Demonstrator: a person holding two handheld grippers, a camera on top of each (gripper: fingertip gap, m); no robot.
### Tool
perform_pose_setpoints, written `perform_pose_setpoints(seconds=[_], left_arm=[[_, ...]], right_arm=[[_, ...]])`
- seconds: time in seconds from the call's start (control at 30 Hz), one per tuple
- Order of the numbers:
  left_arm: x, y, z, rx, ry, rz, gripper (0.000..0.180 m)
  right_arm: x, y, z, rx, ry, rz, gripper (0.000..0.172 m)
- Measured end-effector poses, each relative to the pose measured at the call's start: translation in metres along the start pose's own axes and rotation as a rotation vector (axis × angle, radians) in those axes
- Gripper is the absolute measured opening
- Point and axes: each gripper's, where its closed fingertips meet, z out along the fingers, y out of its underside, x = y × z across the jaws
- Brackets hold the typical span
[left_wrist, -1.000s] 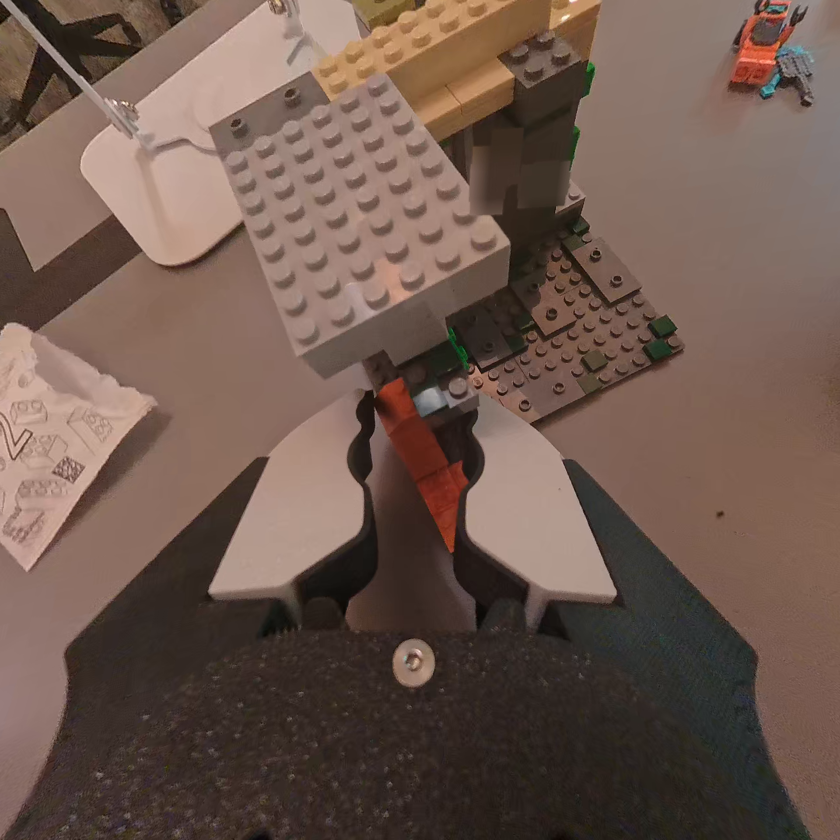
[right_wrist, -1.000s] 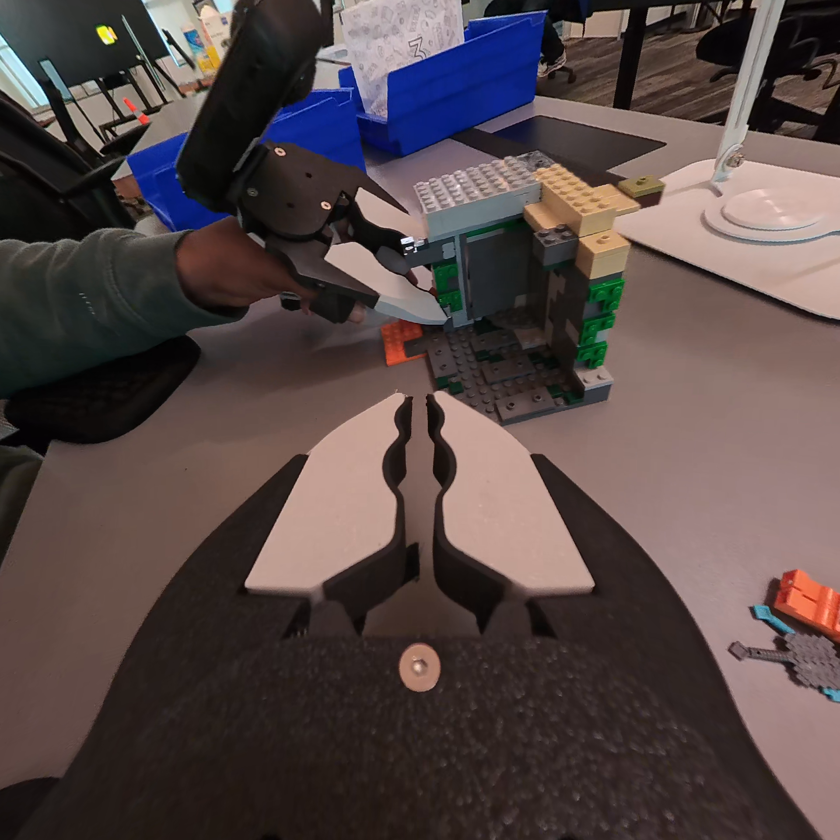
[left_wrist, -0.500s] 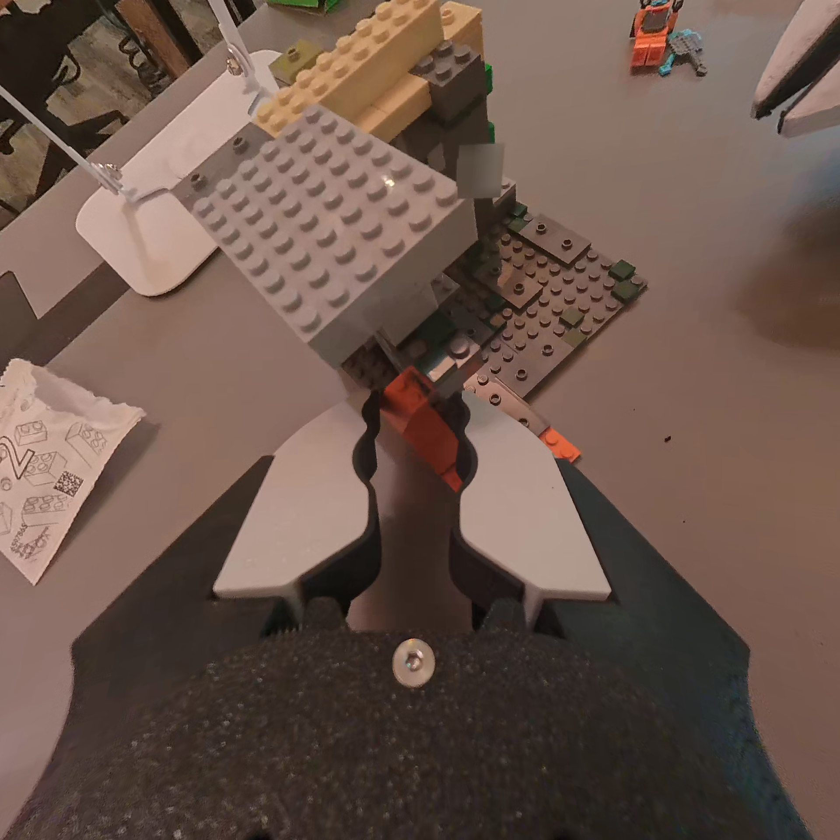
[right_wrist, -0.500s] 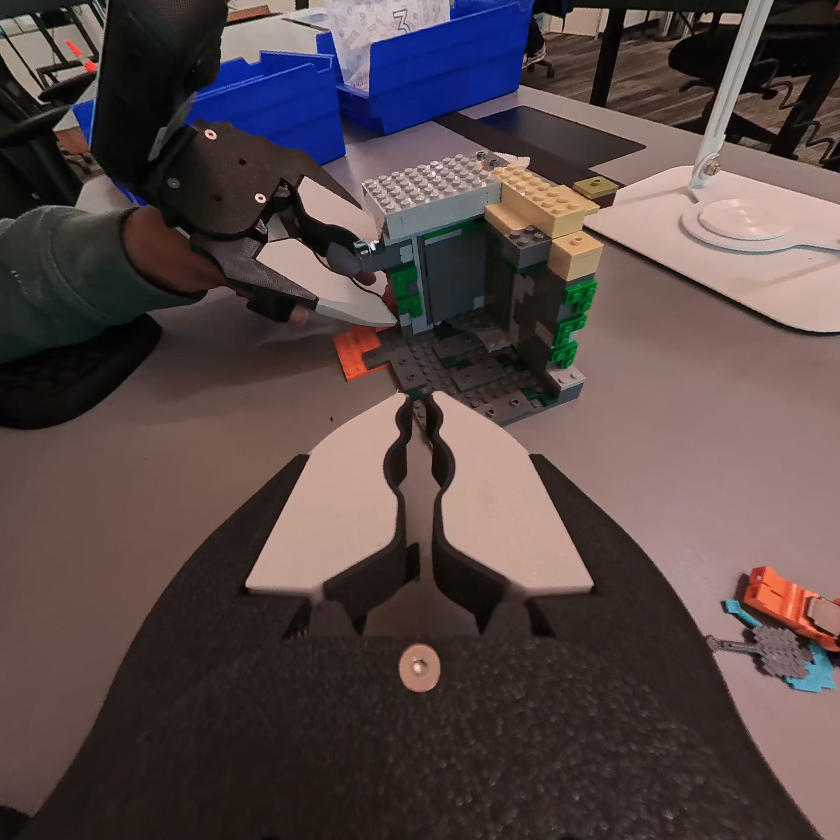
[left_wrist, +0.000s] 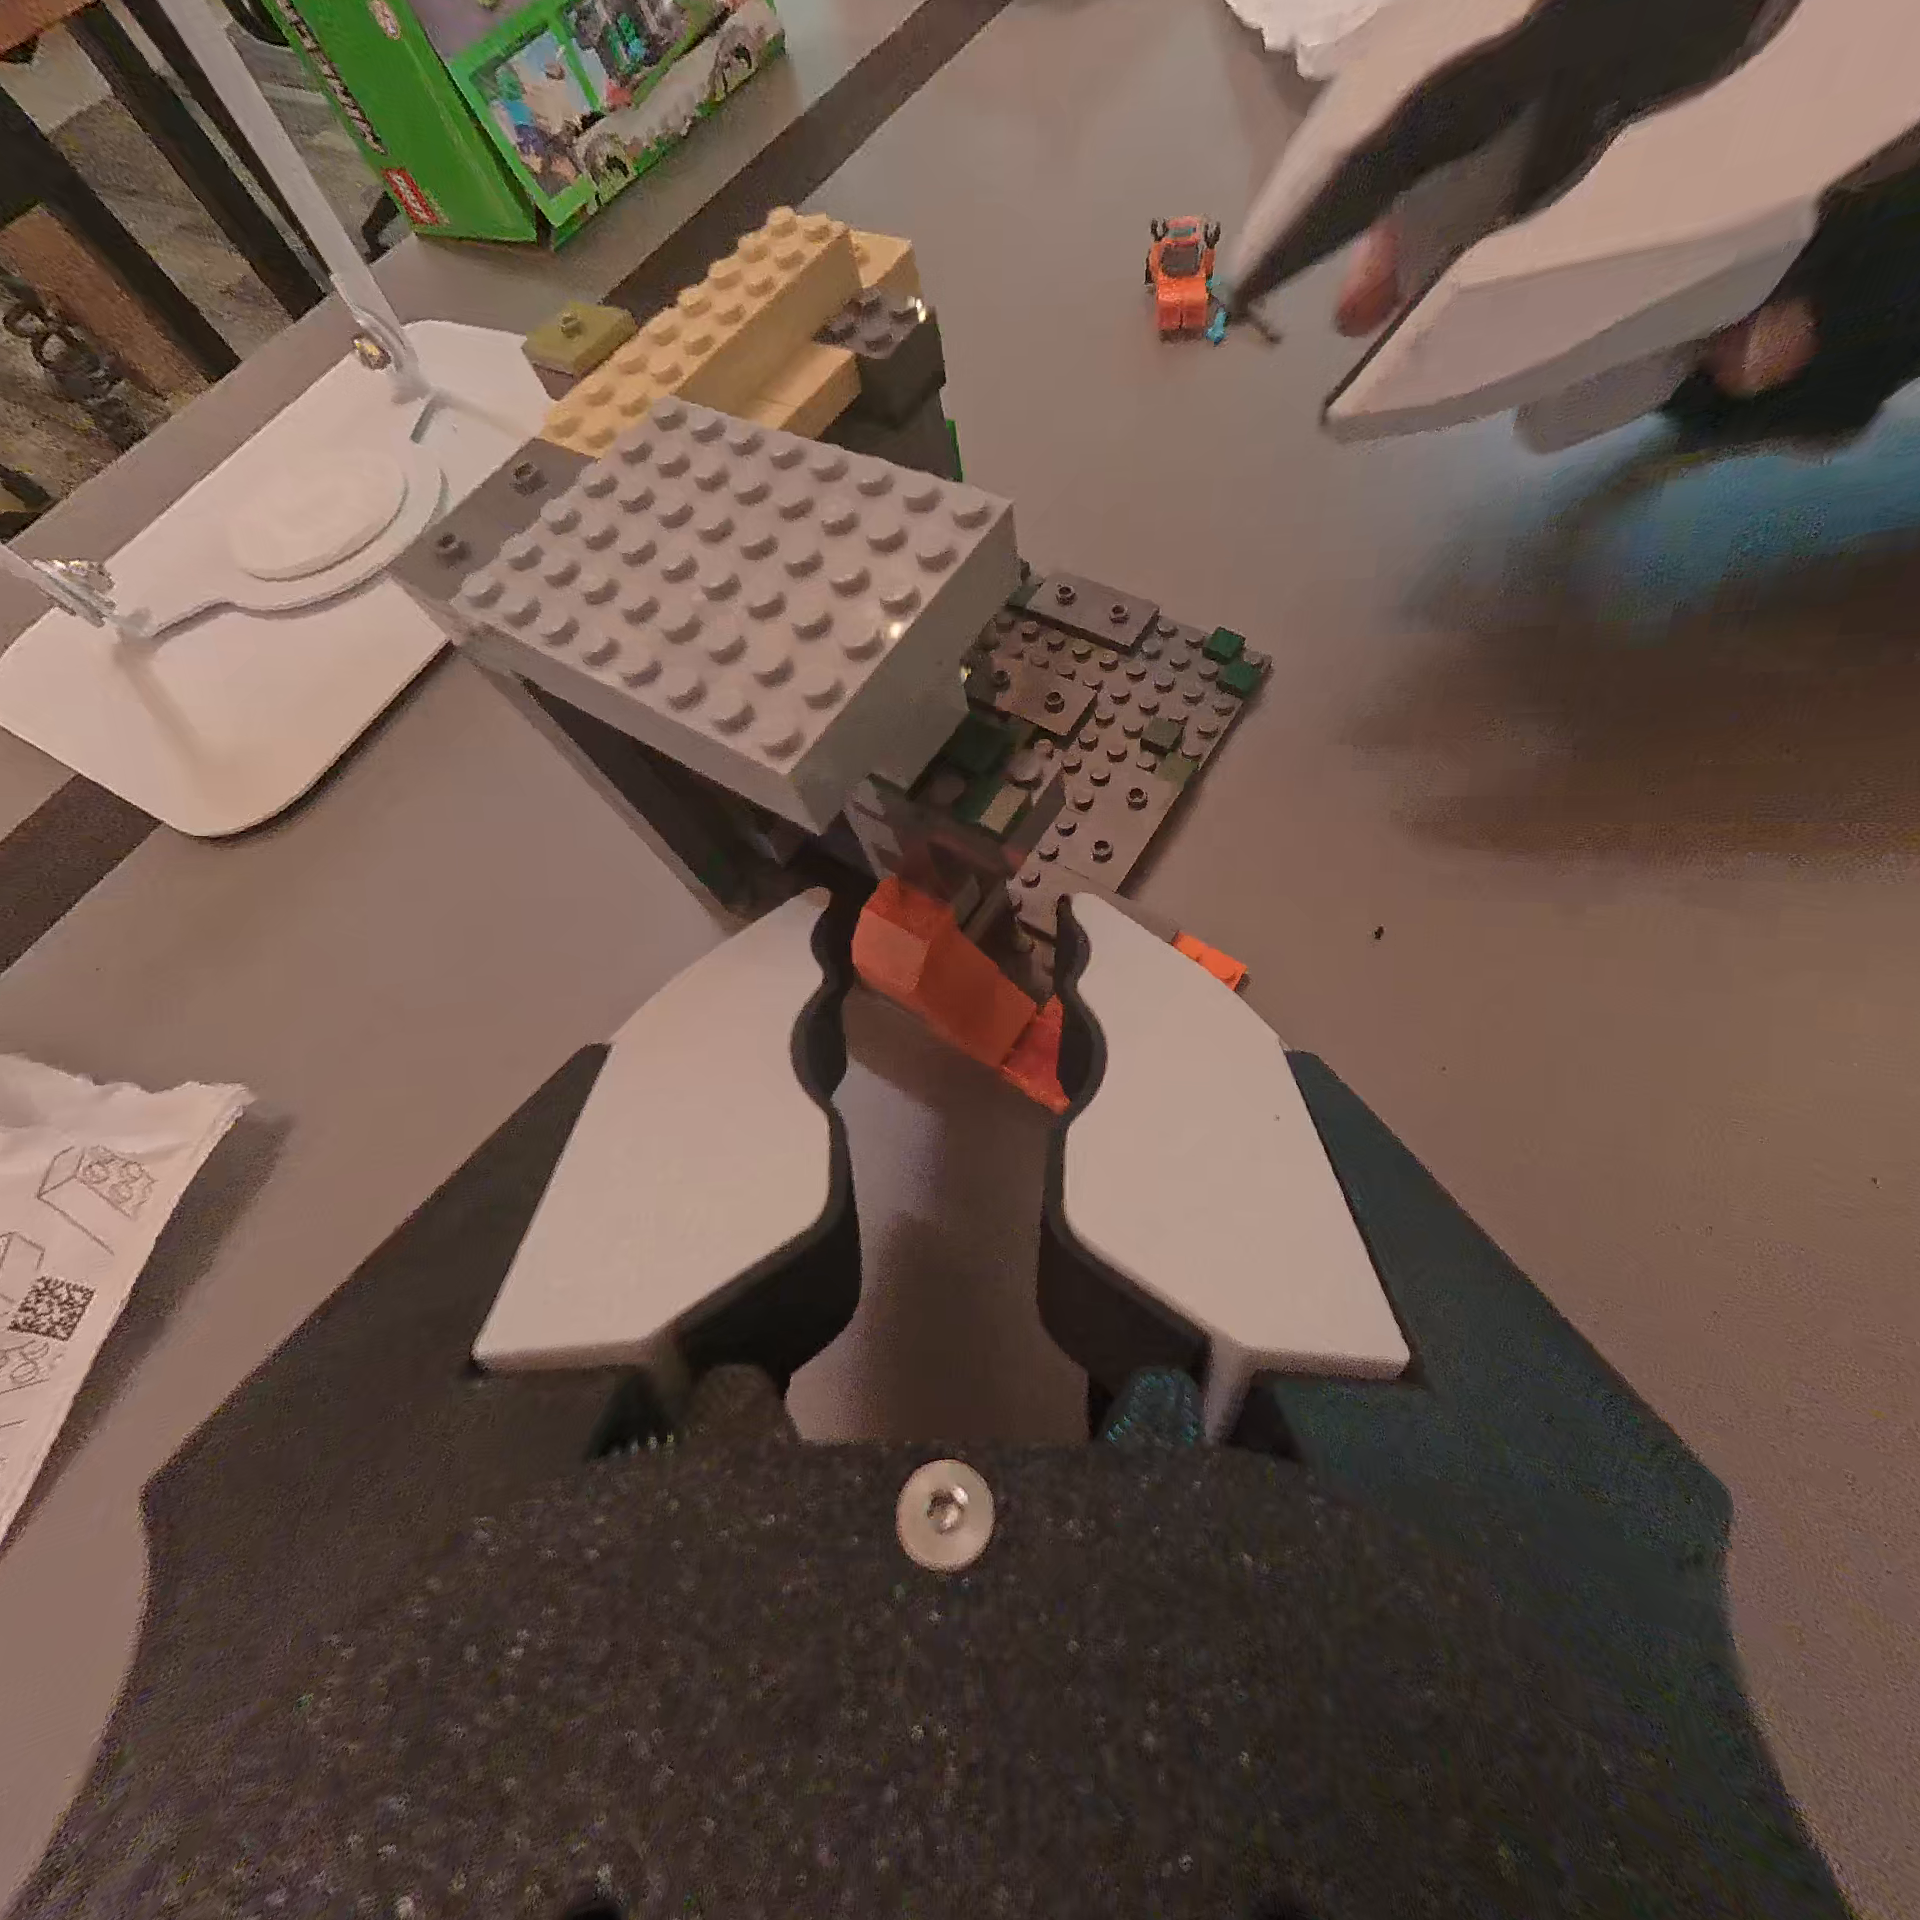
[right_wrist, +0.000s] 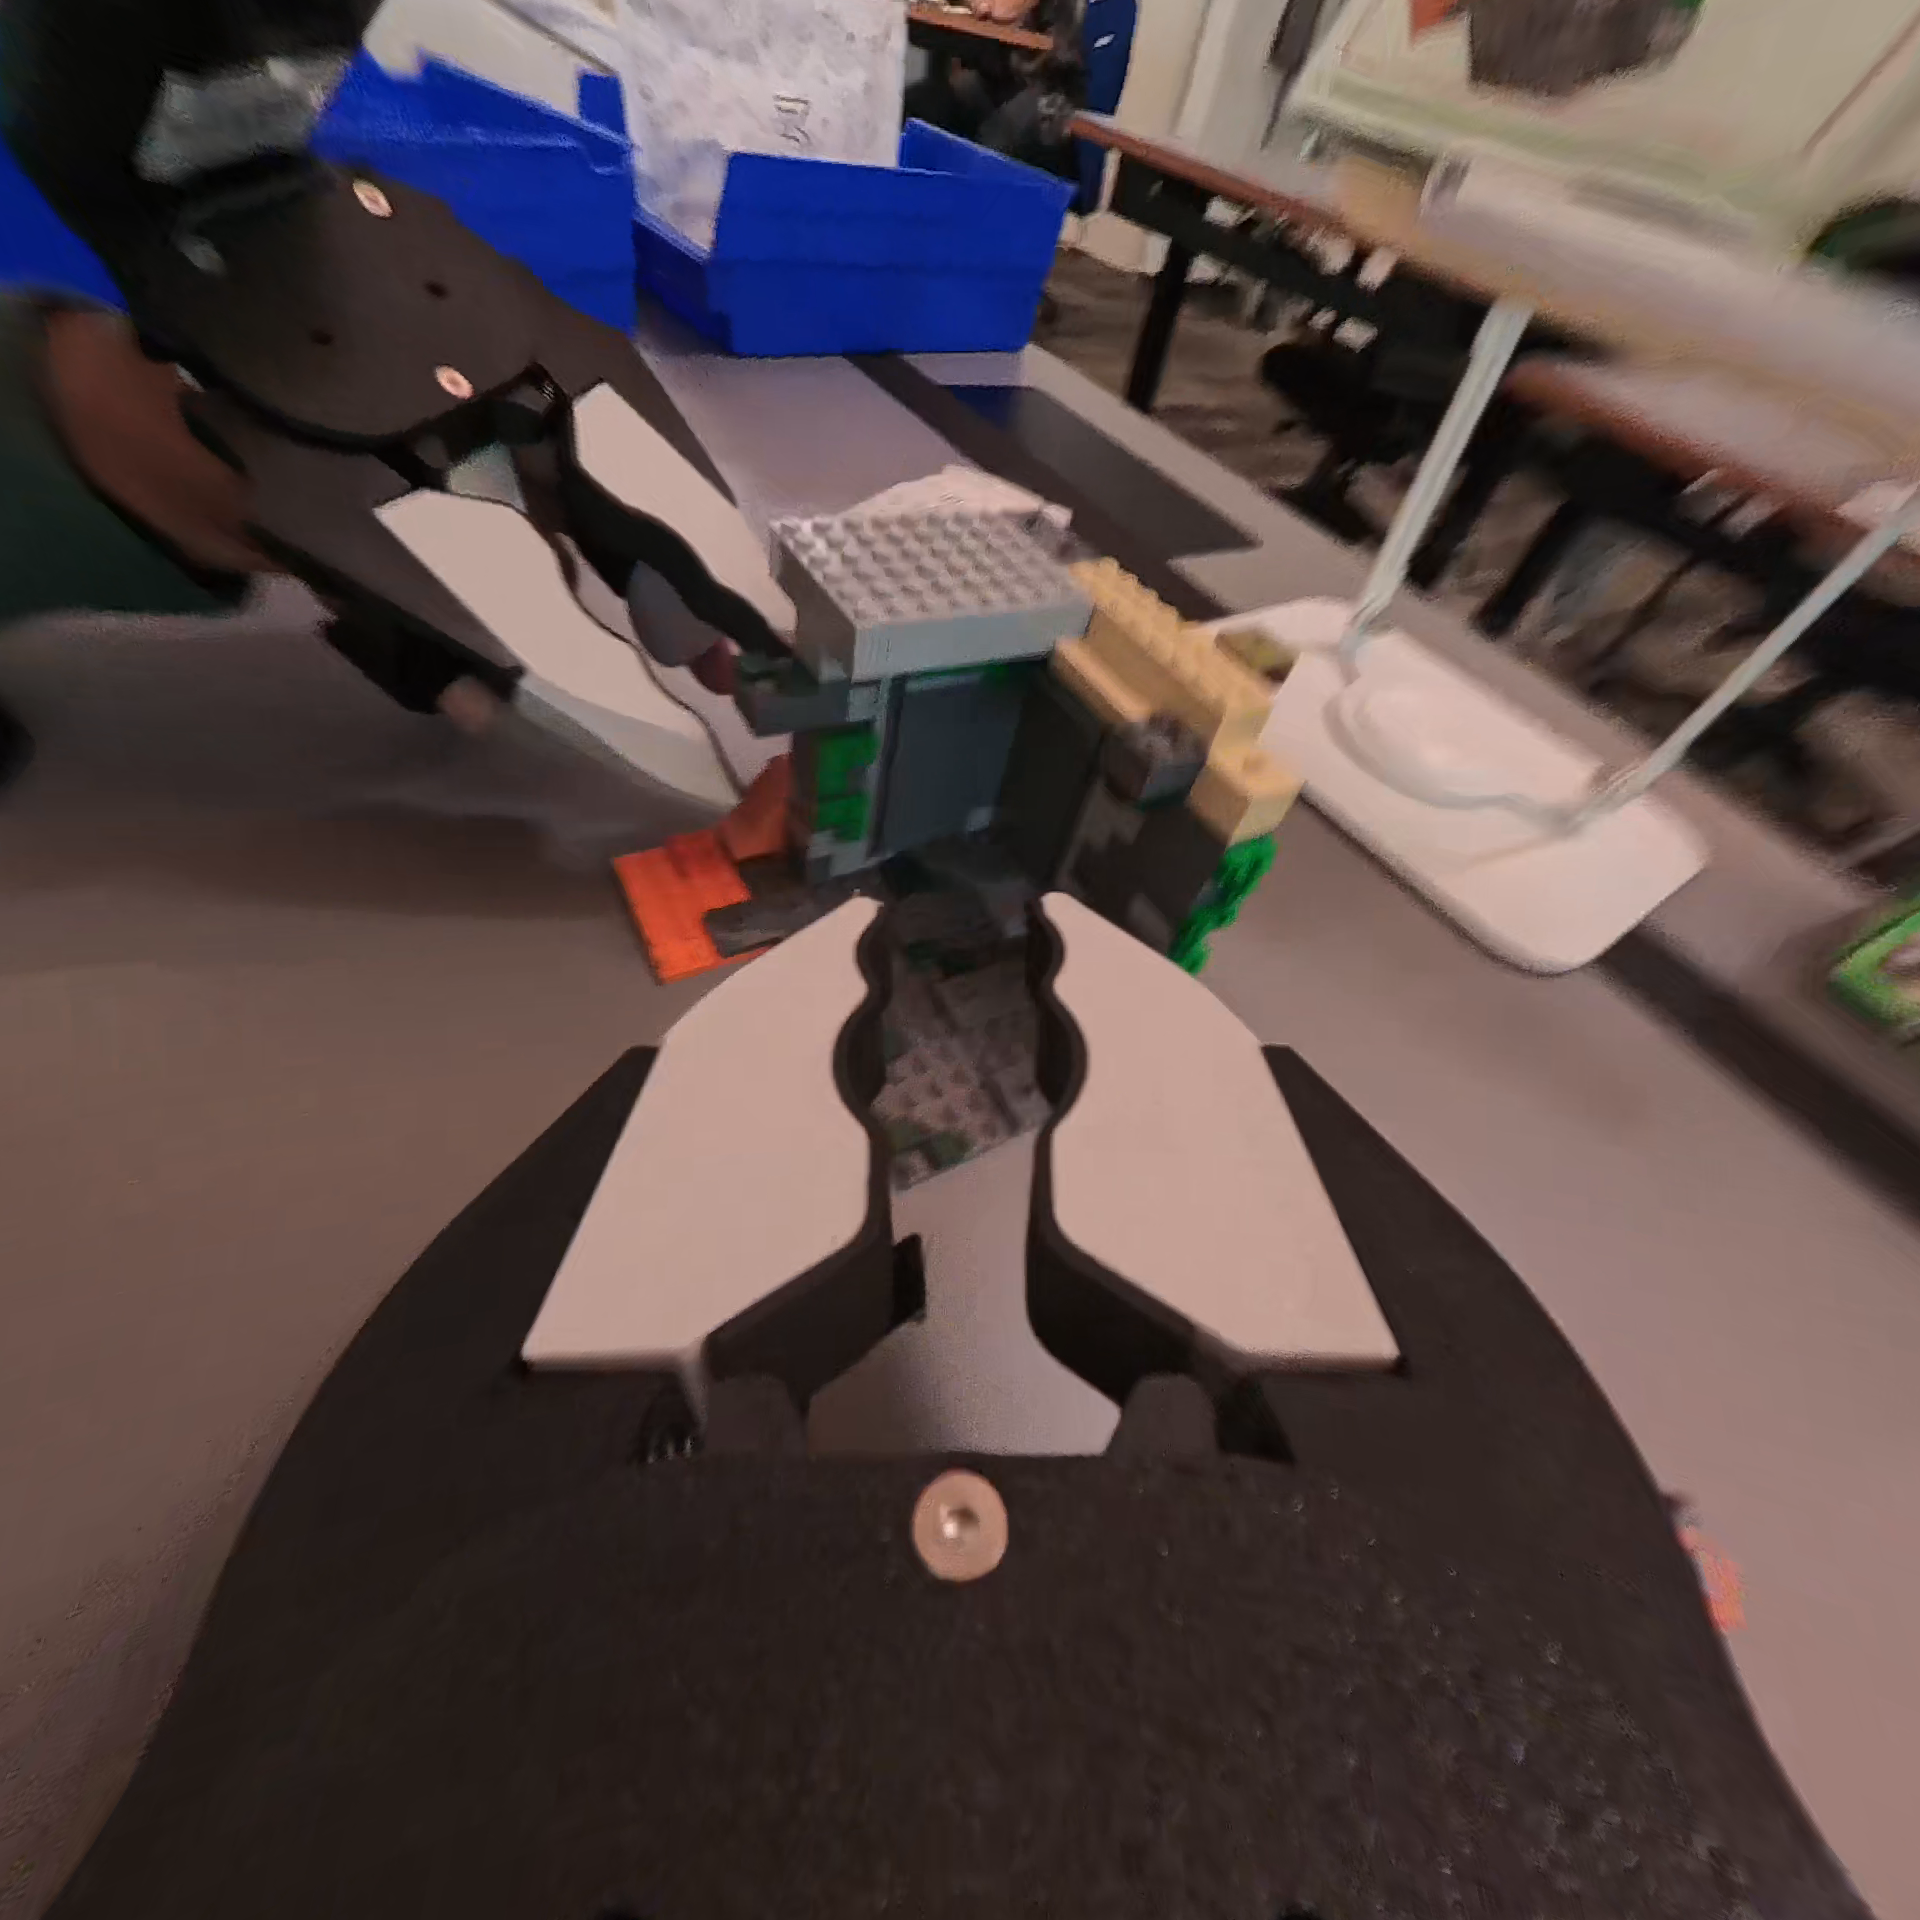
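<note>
The left hand-held gripper (left_wrist: 940, 956) straddles the brick model's (left_wrist: 727, 582) orange slope (left_wrist: 940, 971), jaws parted, seemingly unpressed; the right hand-held gripper (right_wrist: 956, 956) hovers narrowly open, empty, above its studded base (right_wrist: 951, 1081).

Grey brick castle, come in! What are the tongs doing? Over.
Left tongs open around orange slope bricks. Right tongs open, empty, over dark studded baseplate. Grey-roofed brick castle standing.

A grey desk (left_wrist: 1558, 1039) carries a white lamp base (left_wrist: 239, 665) with a slim white stem, and a torn printed paper bag (left_wrist: 73, 1226) at the left edge. A green toy box (left_wrist: 540, 114) lies at the far side. Two blue plastic bins (right_wrist: 831, 249) stand behind — one holds another paper bag (right_wrist: 748, 94). A small orange toy figure (left_wrist: 1182, 270) lies apart, just beside some teal pieces.
</note>
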Motion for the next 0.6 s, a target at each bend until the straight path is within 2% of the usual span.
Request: perform_pose_setpoints(seconds=[0.07,0.13,0.23,0.33,0.47,0.6], left_arm=[[0.002,-0.006,0.001,0.040,0.006,-0.010,0.041],[0.001,-0.011,0.003,0.060,-0.031,-0.002,0.045],[-0.003,-0.012,0.007,0.076,-0.086,0.011,0.047],[-0.004,-0.013,0.011,0.086,-0.109,0.003,0.049],[-0.010,-0.008,0.015,0.062,-0.150,0.026,0.045],[-0.010,-0.003,0.018,0.032,-0.163,0.081,0.040]], right_arm=[[0.005,-0.013,0.011,-0.017,0.093,-0.210,0.039],[0.004,-0.026,0.022,-0.020,0.148,-0.397,0.045],[-0.005,-0.040,0.036,-0.018,0.185,-0.650,0.042],[-0.013,-0.030,0.053,-0.093,0.178,-0.881,0.040],[-0.013,-0.028,0.064,-0.118,0.217,-1.015,0.039],[-0.013,-0.027,0.072,-0.125,0.249,-1.064,0.032]])
